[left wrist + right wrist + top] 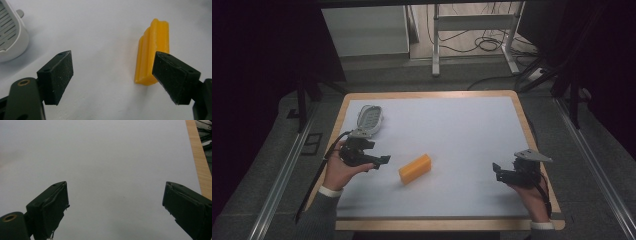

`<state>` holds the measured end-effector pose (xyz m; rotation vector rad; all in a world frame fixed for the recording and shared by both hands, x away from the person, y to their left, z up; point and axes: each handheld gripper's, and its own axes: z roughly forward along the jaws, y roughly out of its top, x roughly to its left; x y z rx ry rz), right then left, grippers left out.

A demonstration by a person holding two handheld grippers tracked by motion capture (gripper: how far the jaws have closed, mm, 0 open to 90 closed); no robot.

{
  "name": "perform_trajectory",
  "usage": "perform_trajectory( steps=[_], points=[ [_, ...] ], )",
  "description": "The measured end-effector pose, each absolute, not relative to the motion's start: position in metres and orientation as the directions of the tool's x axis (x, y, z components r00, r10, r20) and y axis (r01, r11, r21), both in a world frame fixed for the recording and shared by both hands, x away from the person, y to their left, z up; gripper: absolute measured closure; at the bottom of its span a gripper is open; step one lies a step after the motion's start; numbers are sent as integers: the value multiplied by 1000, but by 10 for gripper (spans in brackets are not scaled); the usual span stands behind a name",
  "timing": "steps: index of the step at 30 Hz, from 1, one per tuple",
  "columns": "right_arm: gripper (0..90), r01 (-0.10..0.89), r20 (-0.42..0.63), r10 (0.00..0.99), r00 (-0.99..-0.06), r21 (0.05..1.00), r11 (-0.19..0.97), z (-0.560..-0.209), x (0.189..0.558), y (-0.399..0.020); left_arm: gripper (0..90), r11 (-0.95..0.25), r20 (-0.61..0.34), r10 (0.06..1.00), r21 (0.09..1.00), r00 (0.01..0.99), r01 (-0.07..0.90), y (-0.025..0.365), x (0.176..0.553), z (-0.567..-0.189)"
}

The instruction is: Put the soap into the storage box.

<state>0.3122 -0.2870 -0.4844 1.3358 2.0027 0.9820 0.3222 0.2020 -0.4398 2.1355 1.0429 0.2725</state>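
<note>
Because the yellow block (415, 168) lies just right of the left gripper (384, 160) in the high view, the left hand is the nearer one; the right gripper (496, 169) sits well apart, at the lower right of the frame. The block rests on the white table surface (452, 130) slightly below and left of frame centre, its long axis running from lower left to upper right. In the left gripper view, the block (152, 53) stands in the right half of the frame, its near end partly behind the right-hand jaw, long axis pointing roughly away from the camera. Both jaws are spread wide and hold nothing. The right gripper (115, 207) is likewise released over bare surface. A white slotted object (369, 118) lies at the upper left, beyond the left gripper. Judgement: to straddle the block, the left gripper needs a small shift toward frame right.
</note>
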Motion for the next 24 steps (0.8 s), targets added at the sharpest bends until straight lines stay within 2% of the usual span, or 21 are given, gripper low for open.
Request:
perform_trajectory(
  steps=[24],
  points=[
    [68, 556, -48, 929, -366, 790, 259, -490, 314, -288, 177, -486, -82, 699, 675, 710, 556, 155, 323, -439]
  ],
)
